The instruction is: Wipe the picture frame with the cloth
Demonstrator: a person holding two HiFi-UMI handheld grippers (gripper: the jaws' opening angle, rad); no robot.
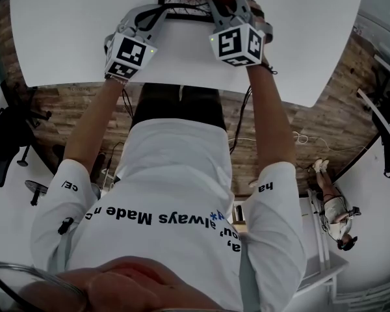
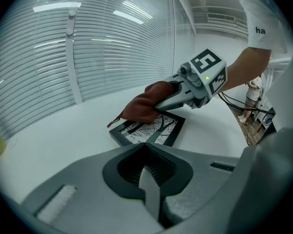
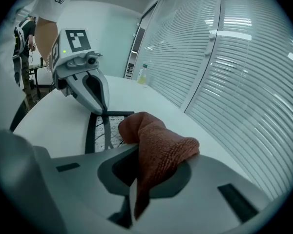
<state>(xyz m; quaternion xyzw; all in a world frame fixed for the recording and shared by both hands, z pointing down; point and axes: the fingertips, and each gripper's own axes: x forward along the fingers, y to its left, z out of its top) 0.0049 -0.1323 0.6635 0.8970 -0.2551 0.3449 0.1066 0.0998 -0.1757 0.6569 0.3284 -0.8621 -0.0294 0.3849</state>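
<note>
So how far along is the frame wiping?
Done: the right gripper is shut on the cloth. In hand: the cloth lies on the frame, with the shut left gripper at its edge. Left: probably most of the frame; I can't see what's wiped.

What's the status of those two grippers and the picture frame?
Left gripper shut, empty, tip at edge of picture frame. Right gripper shut on brown cloth, down on the frame. Nothing in the way.
</note>
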